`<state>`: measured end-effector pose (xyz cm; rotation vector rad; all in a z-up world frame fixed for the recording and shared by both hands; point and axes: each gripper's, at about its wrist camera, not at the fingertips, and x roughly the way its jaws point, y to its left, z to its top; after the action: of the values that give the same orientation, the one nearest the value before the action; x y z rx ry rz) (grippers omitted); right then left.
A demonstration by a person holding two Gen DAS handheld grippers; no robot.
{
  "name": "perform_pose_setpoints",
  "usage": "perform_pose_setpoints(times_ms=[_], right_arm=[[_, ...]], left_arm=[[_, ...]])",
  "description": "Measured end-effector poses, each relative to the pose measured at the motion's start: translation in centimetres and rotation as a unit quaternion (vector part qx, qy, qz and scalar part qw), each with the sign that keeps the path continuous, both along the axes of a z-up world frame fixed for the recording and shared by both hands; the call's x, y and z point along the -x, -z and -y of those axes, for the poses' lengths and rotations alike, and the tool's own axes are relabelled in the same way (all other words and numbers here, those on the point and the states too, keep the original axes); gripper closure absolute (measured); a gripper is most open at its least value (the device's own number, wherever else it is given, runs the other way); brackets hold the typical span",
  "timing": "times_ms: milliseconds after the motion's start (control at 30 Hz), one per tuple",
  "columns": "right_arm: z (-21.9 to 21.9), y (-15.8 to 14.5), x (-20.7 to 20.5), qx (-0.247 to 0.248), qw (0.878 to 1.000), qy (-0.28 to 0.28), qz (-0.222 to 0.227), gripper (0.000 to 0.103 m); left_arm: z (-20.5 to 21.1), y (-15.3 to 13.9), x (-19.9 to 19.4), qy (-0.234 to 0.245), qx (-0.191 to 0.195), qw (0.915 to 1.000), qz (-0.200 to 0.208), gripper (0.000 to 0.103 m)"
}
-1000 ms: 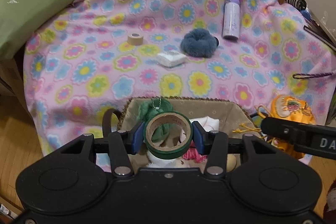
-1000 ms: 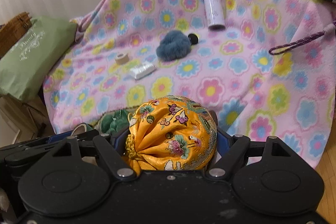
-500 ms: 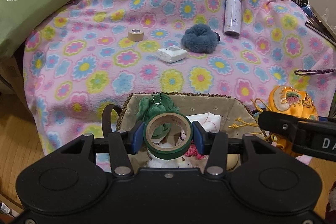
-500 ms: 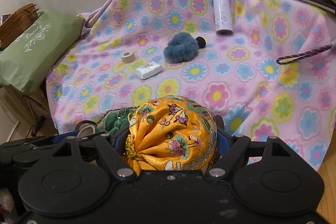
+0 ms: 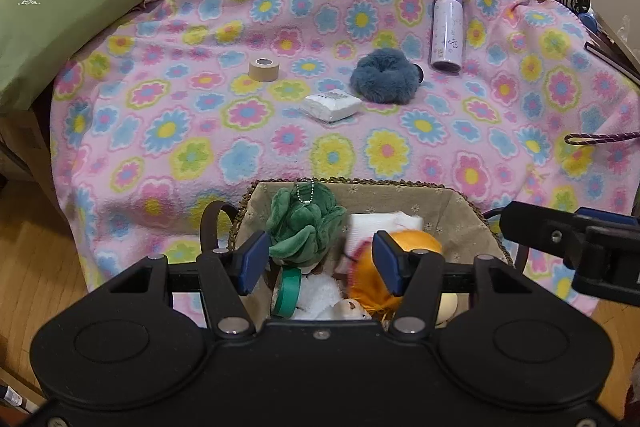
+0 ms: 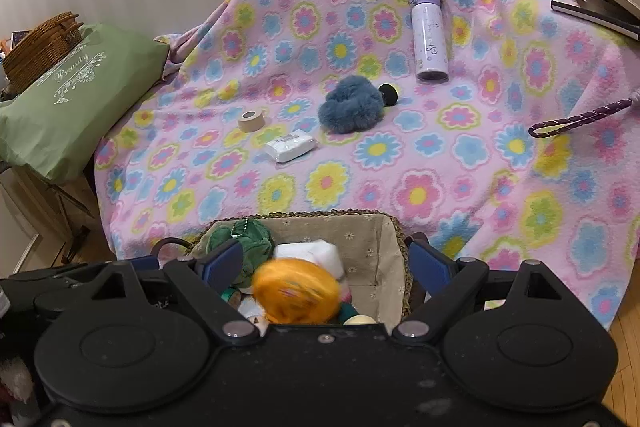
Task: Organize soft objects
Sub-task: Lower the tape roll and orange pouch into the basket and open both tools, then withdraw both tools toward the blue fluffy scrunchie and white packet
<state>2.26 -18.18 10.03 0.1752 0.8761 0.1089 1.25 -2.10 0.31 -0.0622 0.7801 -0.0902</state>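
A fabric-lined woven basket (image 5: 452, 211) stands in front of the flowered blanket, also in the right wrist view (image 6: 376, 239). In it lie a green plush (image 5: 304, 227), a green tape roll (image 5: 289, 291), a white cloth (image 5: 380, 223) and an orange embroidered pouch (image 5: 412, 243), which is blurred in the right wrist view (image 6: 298, 291). My left gripper (image 5: 318, 263) is open and empty above the basket. My right gripper (image 6: 326, 265) is open and empty above the basket. A blue fluffy scrunchie (image 5: 384, 77) lies on the blanket.
On the blanket (image 5: 180, 131) lie a beige tape roll (image 5: 263, 70), a white packet (image 5: 331, 105), a lilac bottle (image 5: 448, 27) and a purple cord loop (image 5: 600, 138). A green cushion (image 5: 52, 15) lies at the left. Books (image 6: 600, 3) lie at the far right.
My left gripper opened and the green tape roll dropped into the basket. My right gripper opened and the orange pouch fell into the basket. Both grippers rose slightly.
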Motion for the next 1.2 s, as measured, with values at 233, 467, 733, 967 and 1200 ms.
perform_pose_setpoints(times_ms=[233, 467, 733, 967, 1200], right_arm=[[0.19, 0.18, -0.11, -0.003, 1.0, 0.002, -0.006, 0.013], [0.17, 0.18, -0.09, -0.003, 1.0, 0.002, -0.007, 0.013], [0.19, 0.21, -0.08, -0.004, 1.0, 0.001, -0.009, 0.013], [0.16, 0.21, -0.1, -0.003, 1.0, 0.002, -0.009, 0.013], [-0.02, 0.32, -0.52, 0.011, 1.0, -0.007, -0.003, 0.013]], left_arm=[[0.04, 0.01, 0.02, 0.0, -0.004, 1.0, -0.002, 0.044], [0.01, 0.04, 0.03, 0.0, -0.005, 1.0, -0.003, 0.043], [-0.02, 0.14, 0.07, -0.001, -0.006, 1.0, -0.004, 0.042], [-0.1, 0.12, 0.0, -0.005, -0.006, 1.0, -0.005, 0.042], [-0.69, 0.04, -0.53, -0.015, -0.005, 0.9998, -0.007, 0.042]])
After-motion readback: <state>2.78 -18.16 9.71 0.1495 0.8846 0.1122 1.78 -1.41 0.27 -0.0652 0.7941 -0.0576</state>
